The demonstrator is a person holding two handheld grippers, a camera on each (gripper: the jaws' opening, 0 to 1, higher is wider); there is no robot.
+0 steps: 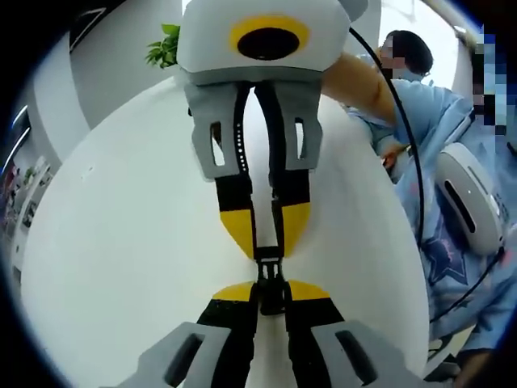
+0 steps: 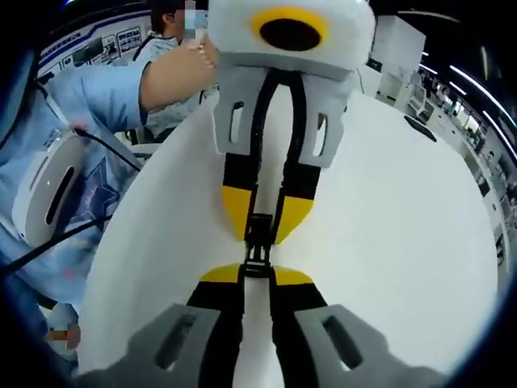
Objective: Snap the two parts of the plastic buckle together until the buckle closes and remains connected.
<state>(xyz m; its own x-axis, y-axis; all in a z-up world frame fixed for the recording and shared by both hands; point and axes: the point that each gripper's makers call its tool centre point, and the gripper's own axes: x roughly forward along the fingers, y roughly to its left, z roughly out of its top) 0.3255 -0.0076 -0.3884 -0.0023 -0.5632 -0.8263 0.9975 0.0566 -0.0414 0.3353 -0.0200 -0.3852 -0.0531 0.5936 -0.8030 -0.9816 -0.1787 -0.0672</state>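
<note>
Black plastic buckle (image 1: 270, 275) hangs pinched between both tools over the white table (image 1: 129, 242): left gripper (image 1: 271, 293) and right gripper (image 2: 257, 273) each clamped on an end.

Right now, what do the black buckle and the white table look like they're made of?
The buckle looks like molded black plastic with a slightly glossy finish: crisp thin ribs and faint highlights. It sits pinched between the left hand-held gripper and the right hand-held gripper. The table looks like a smooth matte white laminate or painted board; the even, seamless surface leaves that open.
</note>
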